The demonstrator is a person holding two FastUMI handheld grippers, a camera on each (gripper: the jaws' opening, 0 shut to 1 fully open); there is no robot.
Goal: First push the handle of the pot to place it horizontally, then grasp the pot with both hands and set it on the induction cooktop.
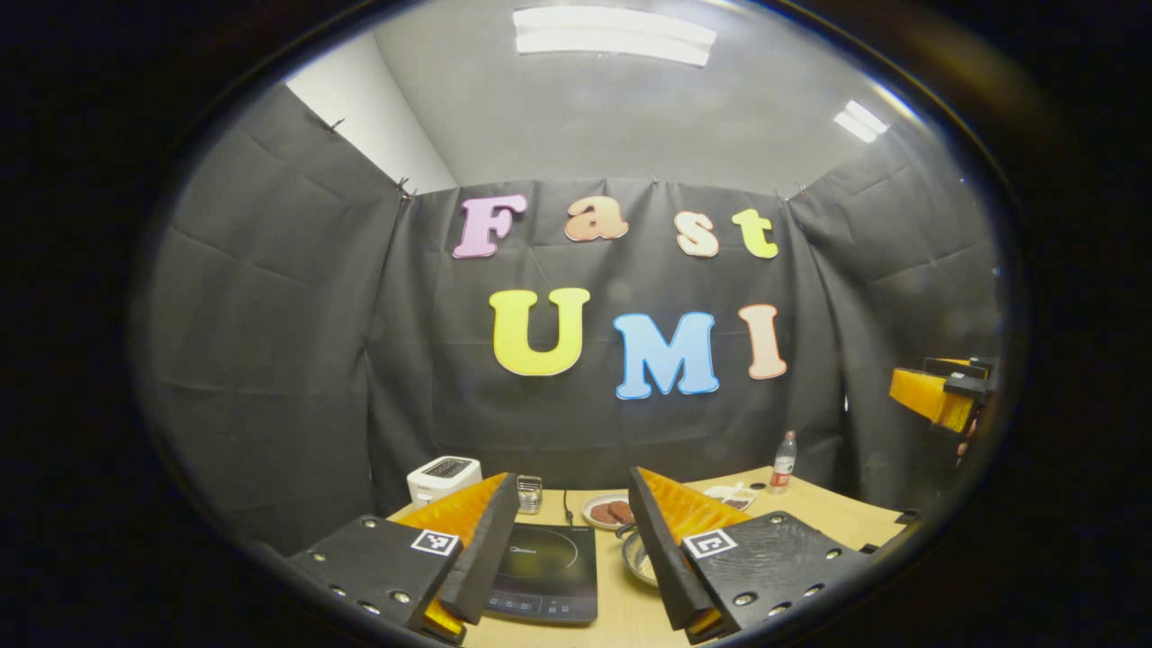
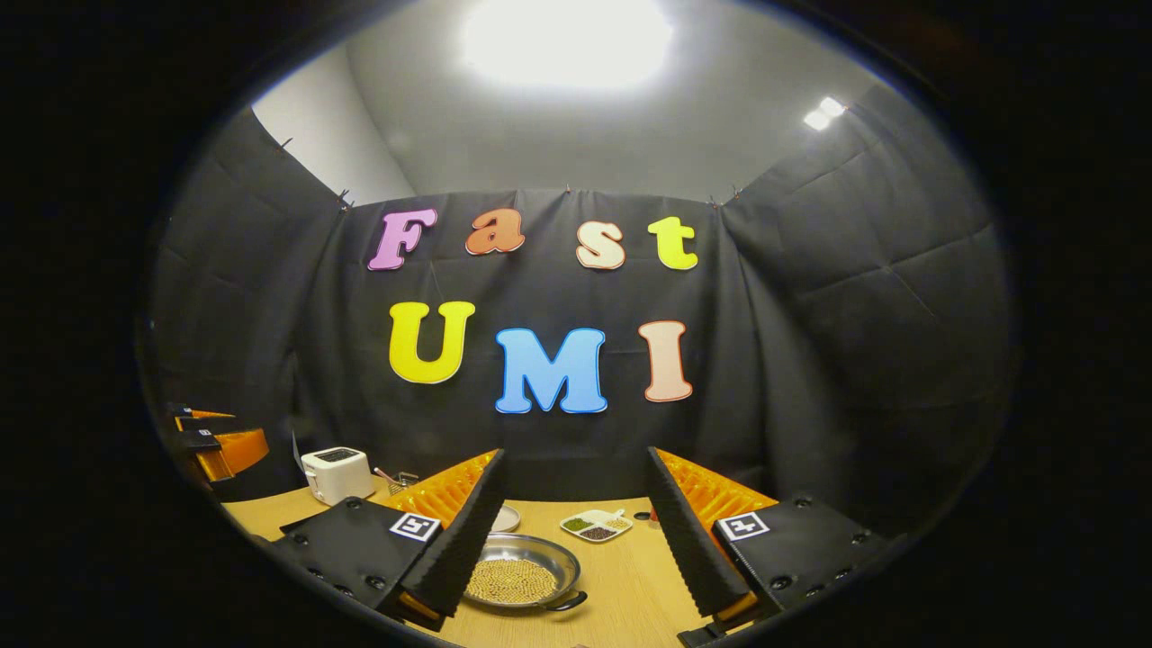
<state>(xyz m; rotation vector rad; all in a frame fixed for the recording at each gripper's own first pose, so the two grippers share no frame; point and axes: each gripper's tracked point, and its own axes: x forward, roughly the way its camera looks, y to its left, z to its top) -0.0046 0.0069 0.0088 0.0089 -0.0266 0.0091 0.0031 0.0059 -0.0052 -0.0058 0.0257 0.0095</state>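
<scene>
Both grippers (image 1: pixel 569 558) (image 2: pixel 571 531) gape above the table, the pot's (image 2: pixel 520 573) handle (image 2: pixel 569 601) pointing lower right.

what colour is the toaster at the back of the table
White, with a dark top. The toaster shows best in the right gripper view, at the table's back left.

Landmark: induction cooktop (image 1: pixel 544 573), flat on the table (image 1: pixel 837 513).
Pot: pot (image 2: pixel 520 573) just right of the cooktop on the table, with small round grains (image 2: pixel 511 580) in it.
Toaster: toaster (image 1: pixel 443 478) behind the cooktop, to its left, near the wall.
Plate: plate (image 1: pixel 609 511) just behind the cooktop's right corner.
Divided dish: divided dish (image 2: pixel 596 525) behind the pot, farther right of the cooktop.
Bottle: bottle (image 1: pixel 784 462) upright, far right of the cooktop, near the wall.
</scene>
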